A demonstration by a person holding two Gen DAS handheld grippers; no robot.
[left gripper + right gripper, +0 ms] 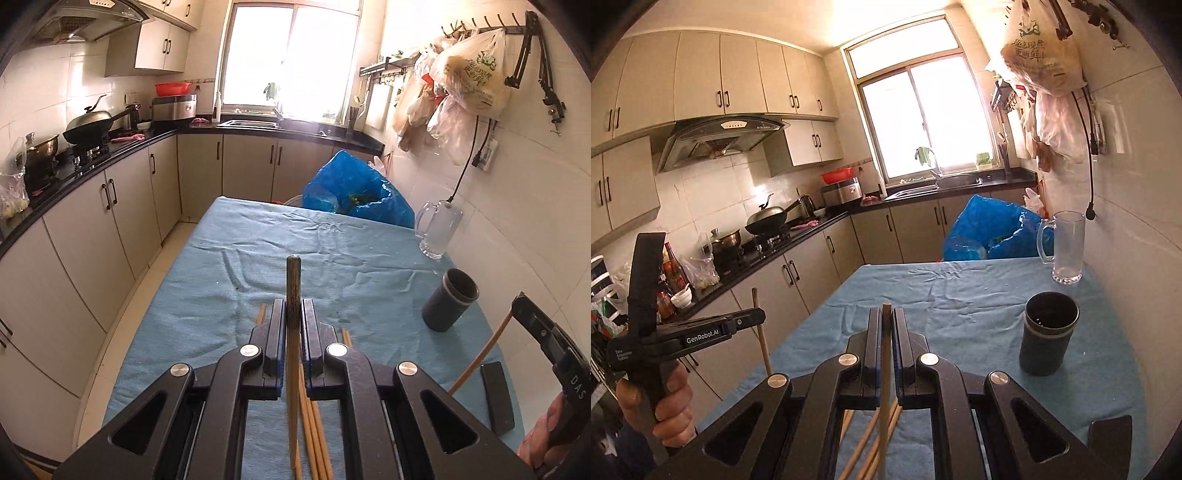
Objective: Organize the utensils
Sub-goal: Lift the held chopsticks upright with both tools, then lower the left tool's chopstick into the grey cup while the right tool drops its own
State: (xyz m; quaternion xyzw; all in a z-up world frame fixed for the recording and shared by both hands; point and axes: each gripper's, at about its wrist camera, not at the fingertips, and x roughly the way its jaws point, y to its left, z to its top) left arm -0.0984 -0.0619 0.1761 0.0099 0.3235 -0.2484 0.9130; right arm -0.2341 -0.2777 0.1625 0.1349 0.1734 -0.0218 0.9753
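My left gripper is shut on a wooden chopstick with a dark top end, held upright above the blue tablecloth. My right gripper is shut on another wooden chopstick, also upright. Several loose chopsticks lie on the cloth under the left gripper; they also show under the right gripper. A dark cylindrical holder stands at the right of the table, also in the right wrist view. The left gripper with its chopstick shows at the left of the right wrist view.
A glass mug stands at the table's far right by the wall. A blue plastic bag sits beyond the table's far edge. A flat black block lies at the near right. Kitchen counter and cabinets run along the left.
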